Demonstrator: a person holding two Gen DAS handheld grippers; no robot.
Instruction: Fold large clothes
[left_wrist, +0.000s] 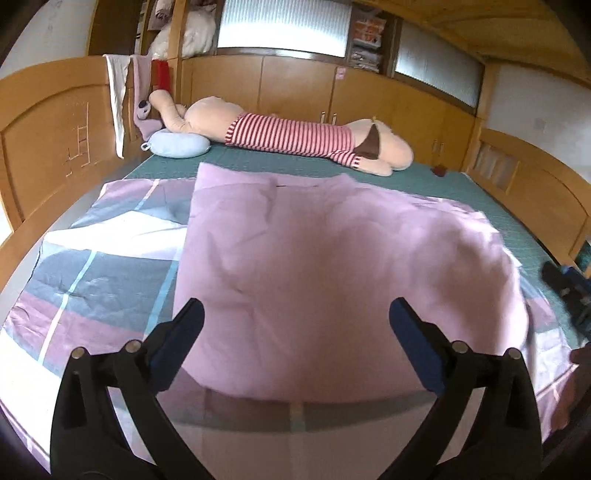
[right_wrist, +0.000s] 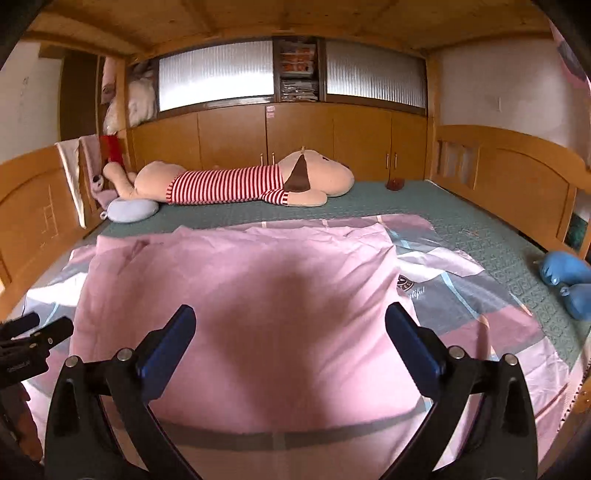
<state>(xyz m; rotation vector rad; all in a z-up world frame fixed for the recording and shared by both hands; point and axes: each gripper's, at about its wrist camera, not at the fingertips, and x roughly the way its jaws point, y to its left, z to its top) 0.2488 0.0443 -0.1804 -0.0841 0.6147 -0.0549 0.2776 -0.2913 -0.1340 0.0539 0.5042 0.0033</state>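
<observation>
A large bed cover lies spread on the green mattress (right_wrist: 480, 229), its checked side of pink, grey and white (left_wrist: 92, 266) facing up. A plain pink flap (left_wrist: 332, 277) of it is folded over the middle, and its near edge lies short of the cover's front hem. My left gripper (left_wrist: 295, 306) hangs open above the flap's near part, with nothing between the fingers. My right gripper (right_wrist: 290, 311) is open too, over the same pink flap (right_wrist: 240, 295), with checked cloth (right_wrist: 461, 295) to its right. The left gripper (right_wrist: 33, 332) shows at the left edge of the right wrist view.
A long plush dog in a red-striped shirt (right_wrist: 240, 184) lies across the far side of the bed, next to a pale blue cushion (left_wrist: 179, 144). Wooden boards enclose the bed on both sides. A blue soft toy (right_wrist: 565, 280) sits at the right edge.
</observation>
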